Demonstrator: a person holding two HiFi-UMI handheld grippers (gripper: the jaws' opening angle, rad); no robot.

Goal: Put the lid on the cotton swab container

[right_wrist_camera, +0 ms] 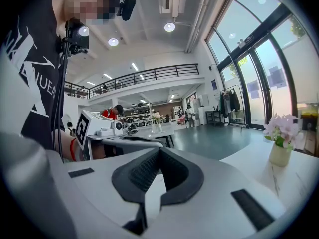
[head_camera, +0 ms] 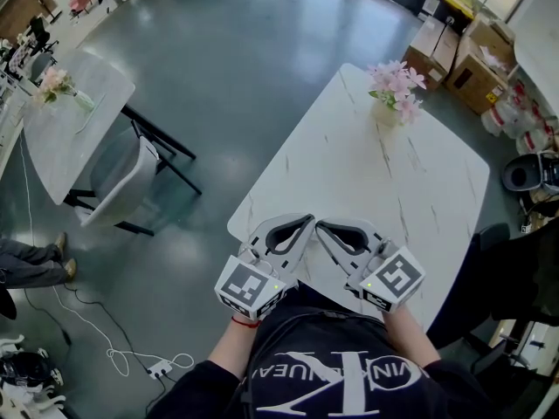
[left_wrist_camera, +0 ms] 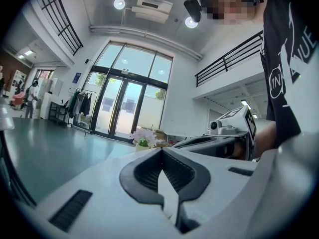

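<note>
No cotton swab container or lid shows in any view. In the head view both grippers hover over the near edge of the white marble table (head_camera: 410,190), close to the person's body. My left gripper (head_camera: 307,221) and right gripper (head_camera: 320,226) point toward each other, tips nearly touching. Each one is shut with nothing between its jaws. The left gripper view looks along the left gripper (left_wrist_camera: 162,152) toward glass doors, with the right gripper (left_wrist_camera: 224,137) beside it. The right gripper view looks along the right gripper (right_wrist_camera: 159,151), with the left gripper (right_wrist_camera: 117,133) to its left.
A vase of pink flowers (head_camera: 395,94) stands at the table's far end. Cardboard boxes (head_camera: 454,55) sit beyond it. To the left are a second table (head_camera: 74,120) and a grey chair (head_camera: 122,182). A cable (head_camera: 131,356) lies on the floor, and a black chair (head_camera: 515,278) stands at the right.
</note>
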